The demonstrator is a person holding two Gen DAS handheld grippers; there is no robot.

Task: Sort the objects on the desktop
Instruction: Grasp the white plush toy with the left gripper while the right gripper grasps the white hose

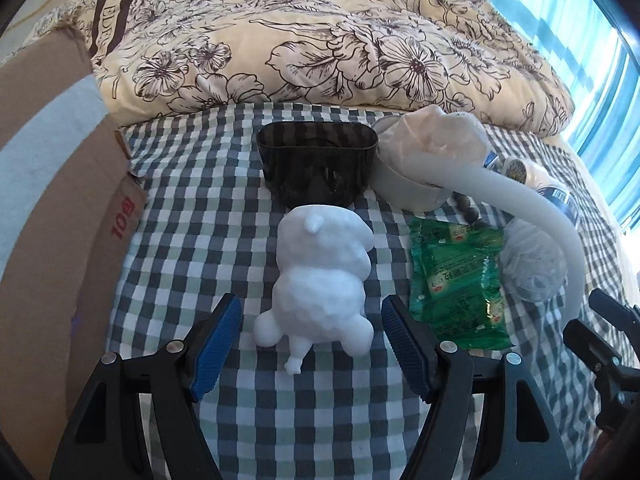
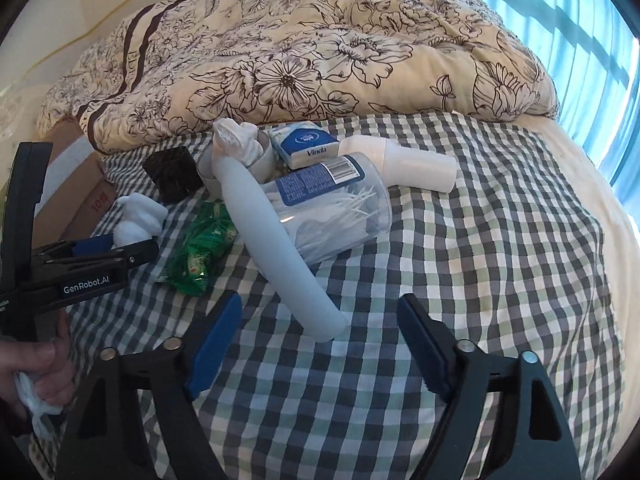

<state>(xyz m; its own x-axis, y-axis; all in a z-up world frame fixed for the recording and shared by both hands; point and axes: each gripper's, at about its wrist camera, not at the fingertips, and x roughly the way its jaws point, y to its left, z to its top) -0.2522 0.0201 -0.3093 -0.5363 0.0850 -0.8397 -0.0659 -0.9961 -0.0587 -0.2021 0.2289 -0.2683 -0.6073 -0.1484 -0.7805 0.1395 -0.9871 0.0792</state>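
A floral quilt (image 2: 304, 60) lies at the far end of the checked bed (image 2: 500, 240), with the objects clustered left of centre. The released left gripper (image 1: 311, 328) straddles a white figurine (image 1: 320, 280) without touching it, near a dark box (image 1: 318, 168). The right gripper (image 2: 320, 334), also spread wide, hovers at the near end of a curved white tube (image 2: 272, 240), left of it a green packet (image 2: 200, 252).

Floral quilt (image 1: 320, 40) bunched behind checked sheet (image 2: 480, 240); cardboard box (image 1: 52, 200) left.
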